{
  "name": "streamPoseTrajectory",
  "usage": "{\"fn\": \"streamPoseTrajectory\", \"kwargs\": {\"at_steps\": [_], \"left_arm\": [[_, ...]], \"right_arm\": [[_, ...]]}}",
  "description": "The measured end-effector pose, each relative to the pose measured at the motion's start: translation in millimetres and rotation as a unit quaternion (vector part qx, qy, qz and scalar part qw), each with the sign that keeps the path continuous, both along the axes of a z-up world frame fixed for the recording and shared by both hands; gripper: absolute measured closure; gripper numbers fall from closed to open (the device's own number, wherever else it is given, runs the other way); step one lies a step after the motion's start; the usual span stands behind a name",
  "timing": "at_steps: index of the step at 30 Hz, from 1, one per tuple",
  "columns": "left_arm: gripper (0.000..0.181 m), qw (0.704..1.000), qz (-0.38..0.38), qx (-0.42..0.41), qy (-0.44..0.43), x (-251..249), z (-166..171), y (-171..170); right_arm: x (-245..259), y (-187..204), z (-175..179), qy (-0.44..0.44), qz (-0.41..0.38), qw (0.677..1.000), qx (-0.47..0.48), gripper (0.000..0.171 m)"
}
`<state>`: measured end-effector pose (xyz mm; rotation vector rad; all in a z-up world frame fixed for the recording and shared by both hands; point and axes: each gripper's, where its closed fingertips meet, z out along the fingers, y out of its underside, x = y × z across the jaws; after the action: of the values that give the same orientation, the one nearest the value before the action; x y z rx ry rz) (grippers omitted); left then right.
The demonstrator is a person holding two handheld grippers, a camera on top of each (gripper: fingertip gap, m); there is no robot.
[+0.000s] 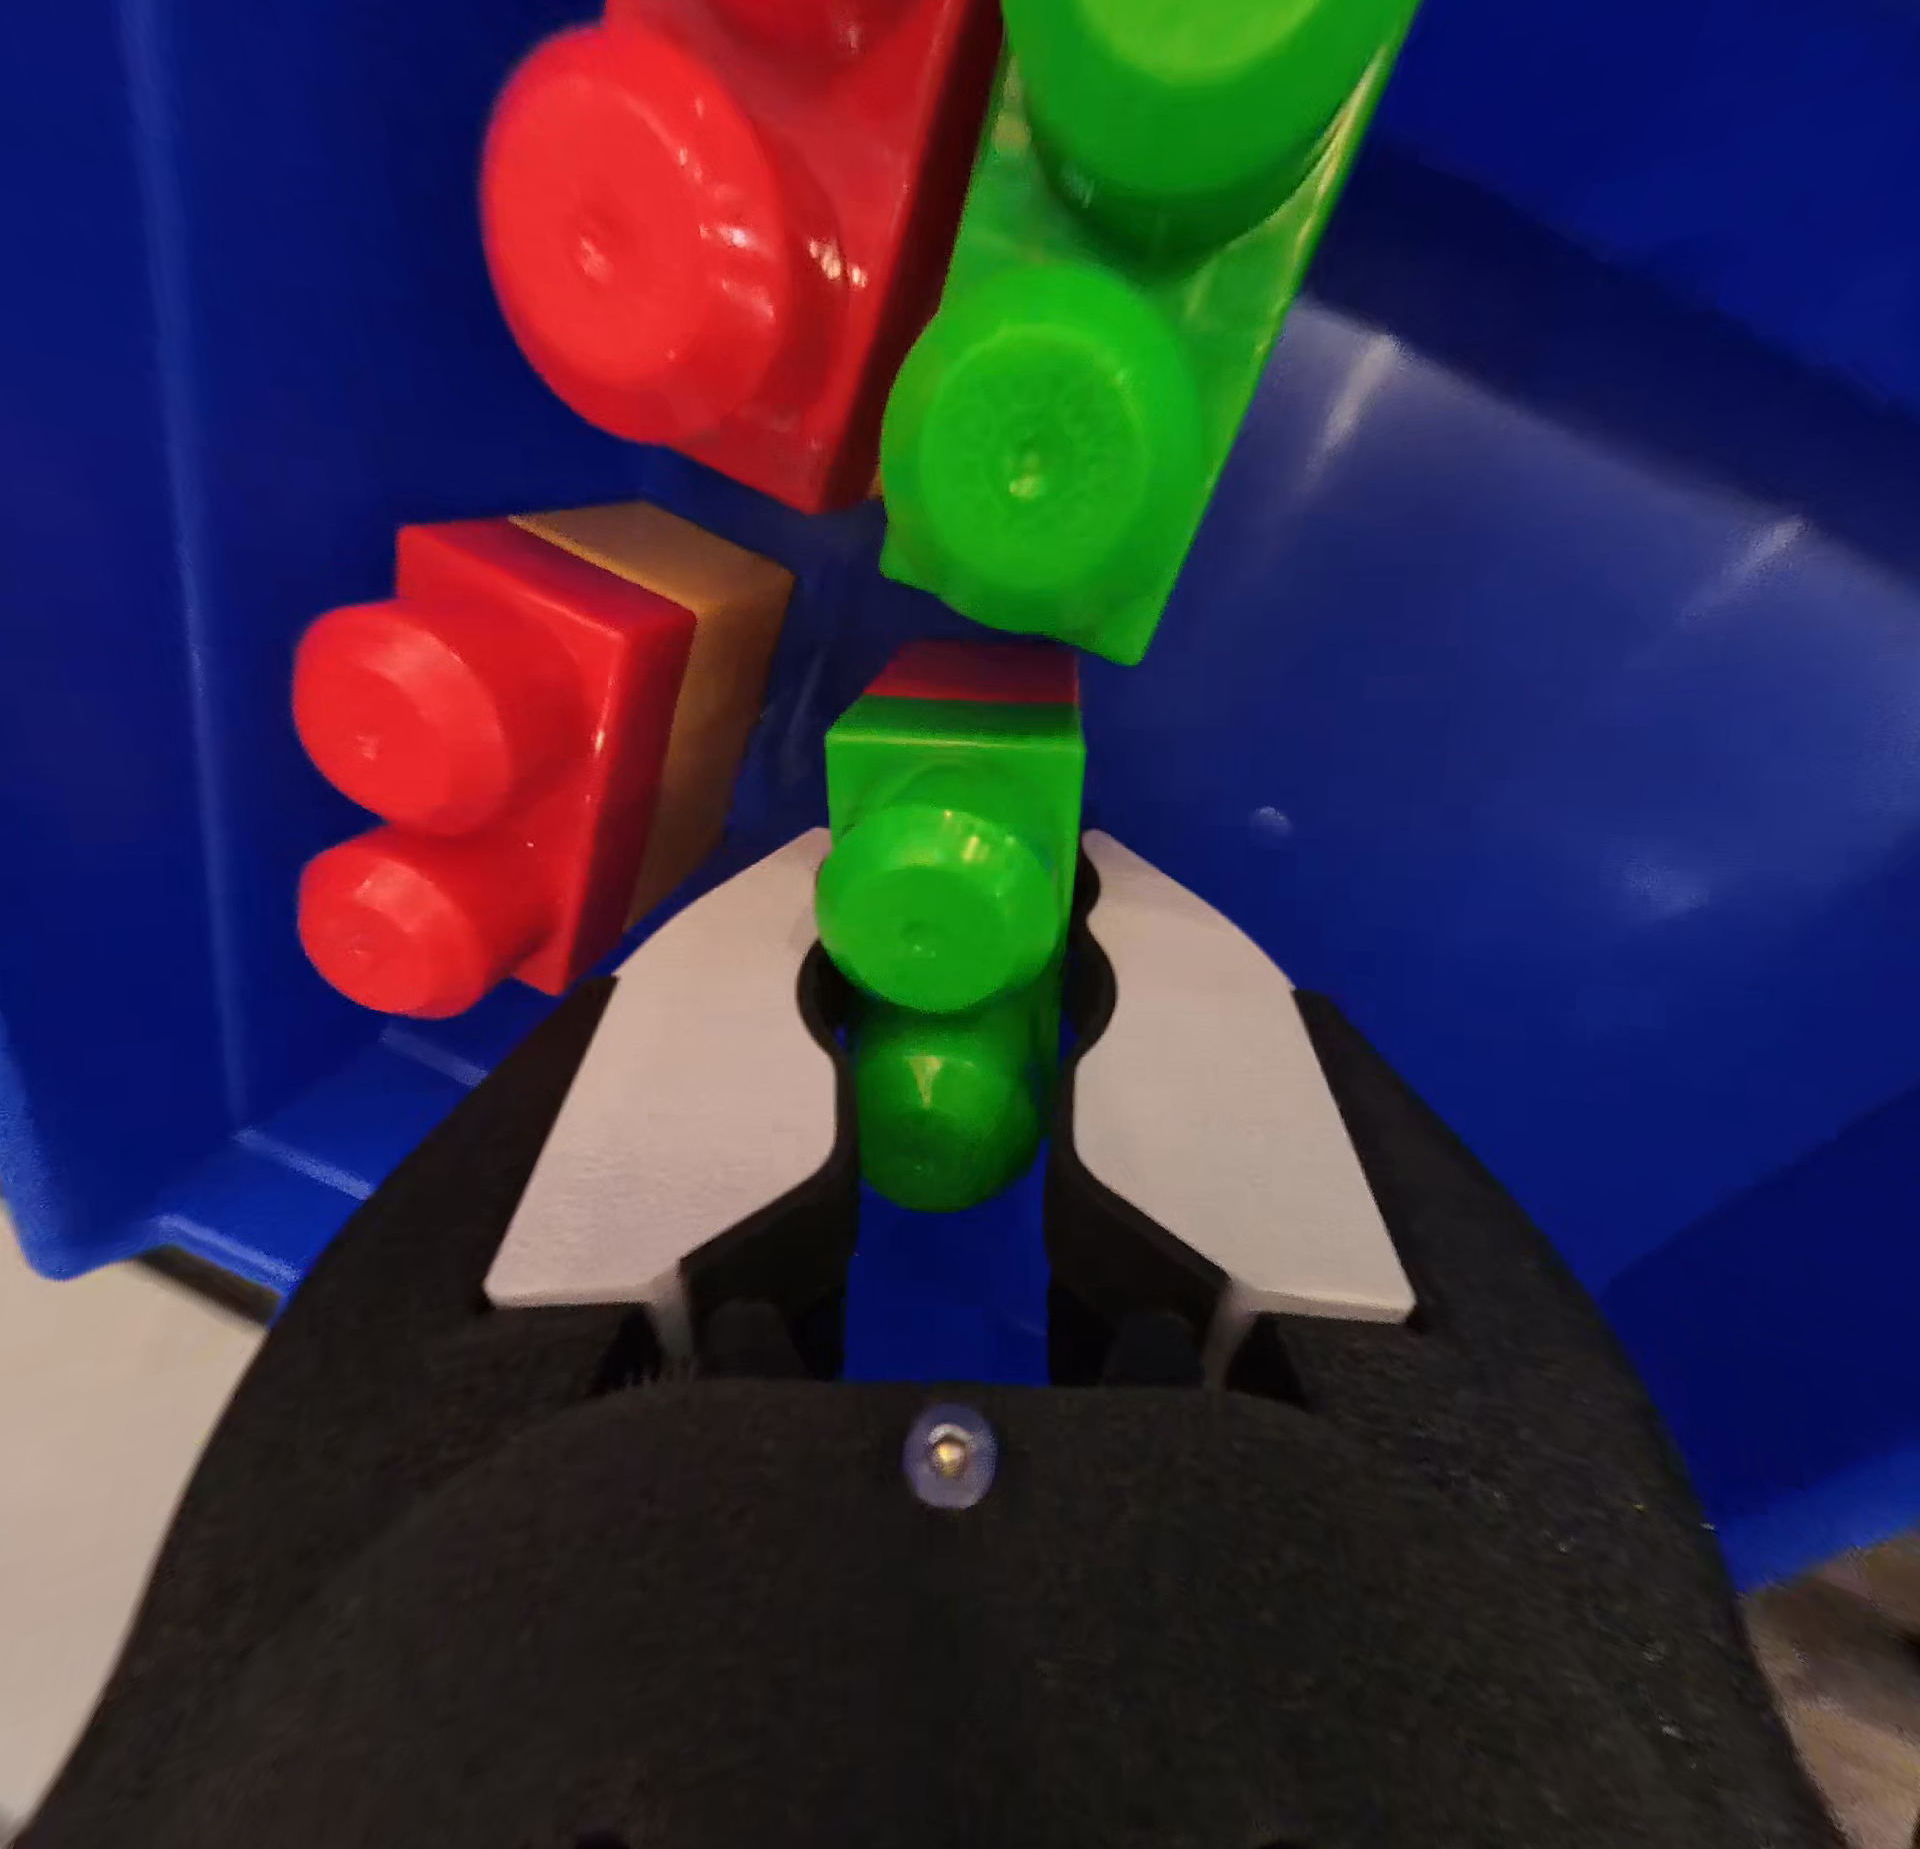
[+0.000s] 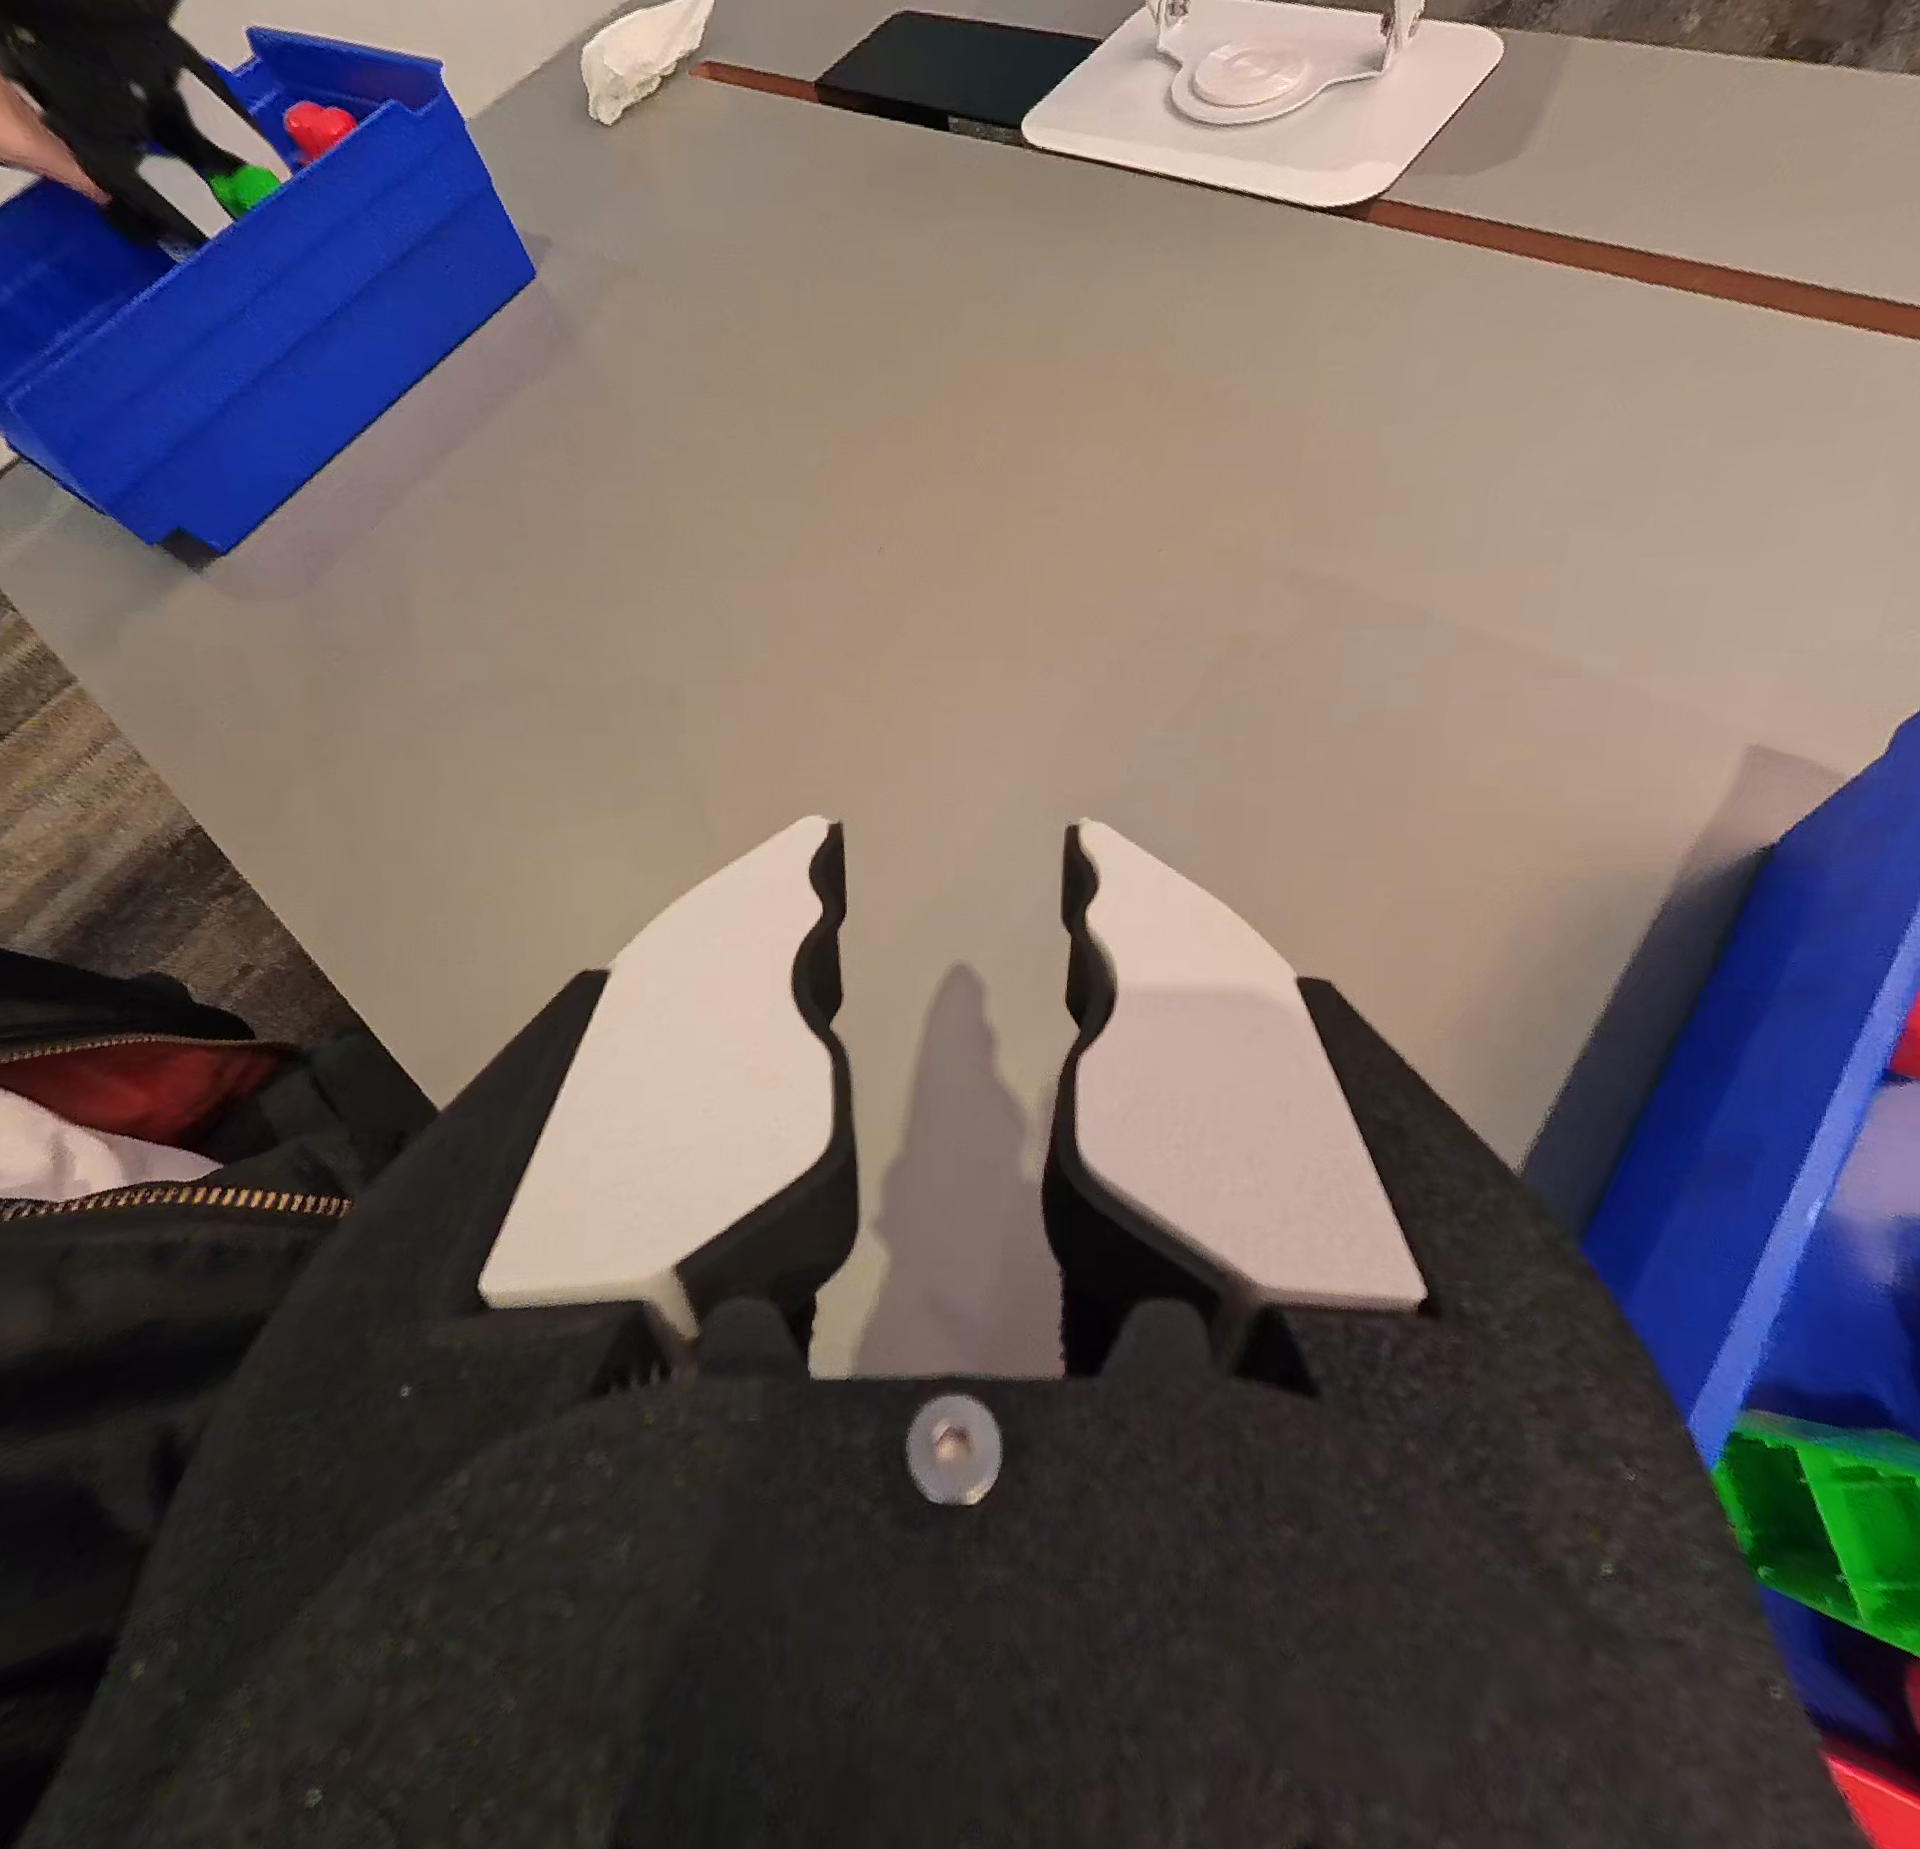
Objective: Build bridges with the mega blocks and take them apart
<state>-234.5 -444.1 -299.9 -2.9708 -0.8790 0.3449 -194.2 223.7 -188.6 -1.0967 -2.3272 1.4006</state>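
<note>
My left gripper is inside a blue bin, shut on a small green two-stud block that sits on a red piece. A red two-stud block on a brown block lies to the left. A large red block and a long green block lie beyond. My right gripper is open and empty above the grey table.
The blue bin stands at the table's far left, with the left gripper in it. A second blue bin with a green block is at the right. A white stand, a crumpled tissue and a dark jacket are around. Tip to tip, the grippers are about 70 centimetres apart.
</note>
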Motion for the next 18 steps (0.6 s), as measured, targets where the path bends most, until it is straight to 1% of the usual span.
{"fn": "streamPoseTrajectory", "kwargs": {"at_steps": [2, 4, 6, 7, 8, 10, 12, 13, 16, 18], "left_arm": [[0.141, 0.998, 0.039, 0.047, 0.005, 1, 12, 7], [0.141, 0.995, 0.065, 0.067, 0.042, -1, 31, 4], [0.141, 0.987, 0.084, 0.115, 0.081, 1, 61, 12], [0.142, 0.978, 0.099, 0.151, 0.103, 1, 80, 20], [0.142, 0.968, 0.102, 0.199, 0.116, 4, 100, 36], [0.142, 0.942, 0.095, 0.292, 0.139, 10, 145, 79], [0.142, 0.918, 0.062, 0.369, 0.132, 21, 183, 140], [0.142, 0.908, 0.045, 0.395, 0.131, 25, 197, 172], [0.142, 0.885, -0.040, 0.449, 0.119, 39, 225, 281], [0.143, 0.860, -0.088, 0.492, 0.105, 48, 235, 354]], "right_arm": [[3, 2, -2, -0.001, 0.005, 1.000, -0.002, 0.131], [6, 6, -5, -0.002, 0.010, 1.000, 0.000, 0.131], [7, 9, -5, -0.001, 0.015, 1.000, -0.004, 0.132], [7, 10, -5, 0.000, 0.018, 1.000, -0.008, 0.132], [7, 9, -4, 0.002, 0.021, 1.000, -0.013, 0.132], [5, 3, 2, 0.012, 0.035, 0.999, -0.027, 0.132], [4, -12, 14, 0.030, 0.061, 0.997, -0.047, 0.132], [5, -24, 22, 0.040, 0.080, 0.994, -0.061, 0.132], [14, -68, 57, 0.075, 0.152, 0.980, -0.104, 0.128], [22, -94, 82, 0.095, 0.196, 0.967, -0.133, 0.124]]}}
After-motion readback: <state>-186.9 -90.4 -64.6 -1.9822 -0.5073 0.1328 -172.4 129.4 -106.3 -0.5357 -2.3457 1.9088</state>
